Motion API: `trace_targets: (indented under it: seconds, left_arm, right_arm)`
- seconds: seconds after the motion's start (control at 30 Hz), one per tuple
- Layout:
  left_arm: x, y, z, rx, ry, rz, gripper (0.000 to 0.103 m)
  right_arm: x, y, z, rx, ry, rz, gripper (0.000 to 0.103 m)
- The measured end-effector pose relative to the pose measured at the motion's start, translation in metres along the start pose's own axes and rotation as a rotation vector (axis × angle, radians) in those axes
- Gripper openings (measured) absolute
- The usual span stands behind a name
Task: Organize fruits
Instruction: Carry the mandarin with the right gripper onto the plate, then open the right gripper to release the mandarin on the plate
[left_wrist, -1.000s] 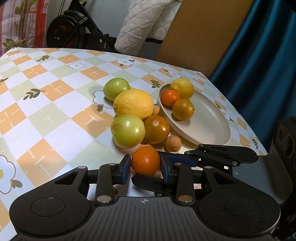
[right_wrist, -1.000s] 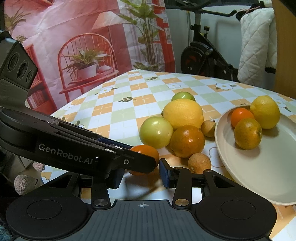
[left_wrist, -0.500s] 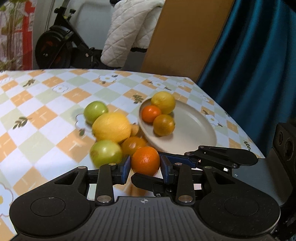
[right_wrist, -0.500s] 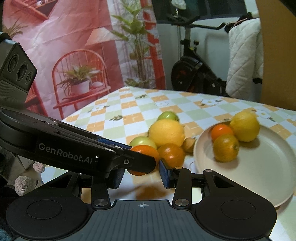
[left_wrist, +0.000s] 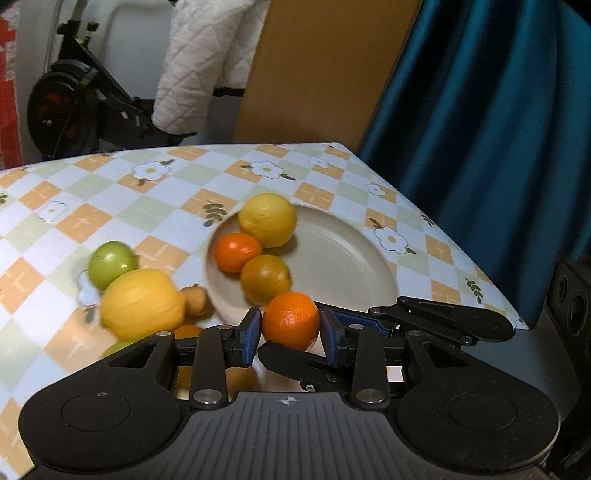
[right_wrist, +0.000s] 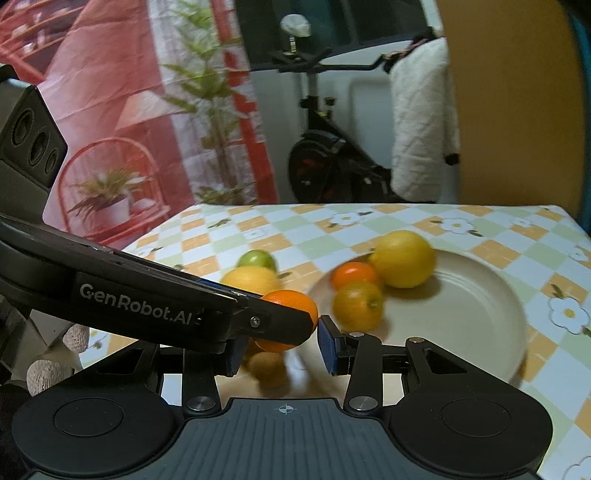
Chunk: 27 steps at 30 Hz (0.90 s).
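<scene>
My left gripper is shut on a bright orange and holds it above the near rim of the beige plate. The plate holds a yellow lemon, a small orange and a dull orange fruit. In the right wrist view the left gripper's finger crosses in front, with the held orange between the fingers of my right gripper. Those jaws stand apart and do not press the fruit. The plate lies ahead to the right.
Left of the plate on the checkered tablecloth lie a large lemon, a green fruit, a small brown fruit and others partly hidden by the gripper. The table edge runs along the right by a blue curtain.
My left gripper has lifted the orange off the table and carried it right, over the plate's near rim. The right gripper has risen alongside it.
</scene>
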<state>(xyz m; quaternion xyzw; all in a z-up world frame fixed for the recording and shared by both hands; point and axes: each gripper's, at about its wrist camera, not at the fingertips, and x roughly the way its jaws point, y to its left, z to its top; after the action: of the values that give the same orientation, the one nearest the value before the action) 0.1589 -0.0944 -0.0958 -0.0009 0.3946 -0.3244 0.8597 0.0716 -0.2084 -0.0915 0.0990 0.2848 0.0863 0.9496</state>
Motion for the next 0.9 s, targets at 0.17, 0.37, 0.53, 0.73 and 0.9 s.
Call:
trace_targets:
  seconds: [0.17, 0.37, 0.53, 0.73, 0.9]
  left_arm:
    - [0.020, -0.008, 0.005, 0.020, 0.036, -0.001, 0.036]
    - [0.035, -0.008, 0.007, 0.021, 0.062, 0.007, 0.036]
    - [0.042, -0.007, 0.008, 0.019, 0.076, 0.023, 0.037]
    - [0.047, -0.006, 0.008, 0.022, 0.085, 0.041, 0.037]
    - [0.050, -0.008, 0.007, 0.034, 0.091, 0.056, 0.037]
  right_arm:
    - [0.006, -0.014, -0.004, 0.042, 0.013, -0.037, 0.037]
    - [0.014, -0.025, -0.008, 0.072, 0.031, -0.060, 0.037]
    - [0.023, -0.029, -0.010, 0.087, 0.046, -0.062, 0.037]
    - [0.029, -0.031, -0.012, 0.091, 0.058, -0.061, 0.037]
    - [0.031, -0.031, -0.013, 0.092, 0.067, -0.064, 0.038]
